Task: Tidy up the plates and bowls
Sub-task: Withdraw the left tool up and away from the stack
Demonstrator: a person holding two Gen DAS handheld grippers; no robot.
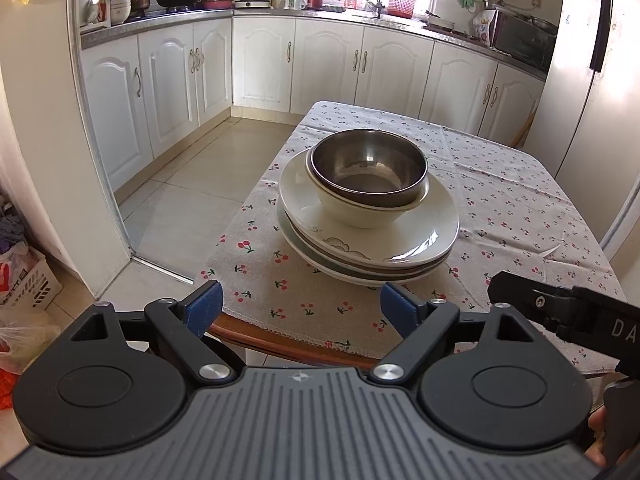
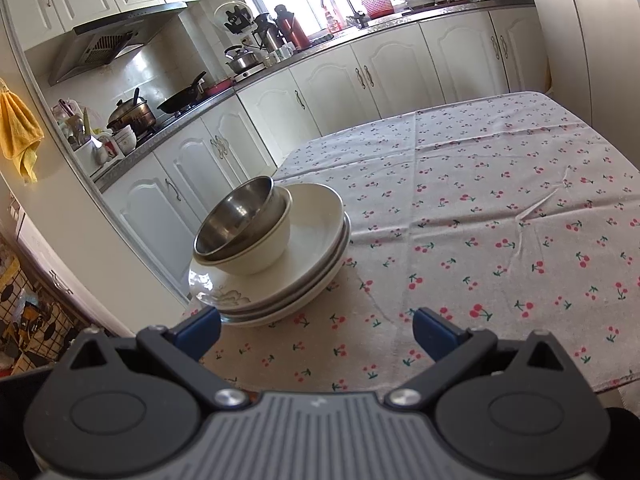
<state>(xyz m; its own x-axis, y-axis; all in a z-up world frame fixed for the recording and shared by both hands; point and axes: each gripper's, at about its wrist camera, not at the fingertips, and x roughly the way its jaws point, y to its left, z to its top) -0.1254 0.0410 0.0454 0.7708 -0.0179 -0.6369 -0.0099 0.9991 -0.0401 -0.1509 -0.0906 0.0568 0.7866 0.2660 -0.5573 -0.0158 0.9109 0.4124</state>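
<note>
- Left gripper (image 1: 298, 306): jaws spread wide, nothing held. It sits at the near edge of the bench (image 1: 520, 208), with the stack directly ahead.
- Right gripper (image 2: 316, 330): jaws spread wide, nothing held. The stack lies ahead and to its left.
- Stack: a steel bowl (image 1: 368, 166) nests in a white bowl (image 1: 360, 210); both rest on the plates (image 1: 372, 240). The top plate carries the bowls off-centre. At least three plates appear to be present; the exact count cannot be told.
- The rest of the cloth (image 2: 500, 220) ahead of the right gripper is bare.
- Step judged: either the stack is complete, or sorting has not begun; the frames do not settle which.
- Next move, if separation is intended: close one gripper on the steel bowl rim and lift straight up, while the other steadies the plates.
- Risk judged: the nested bowls may rise together.
</note>
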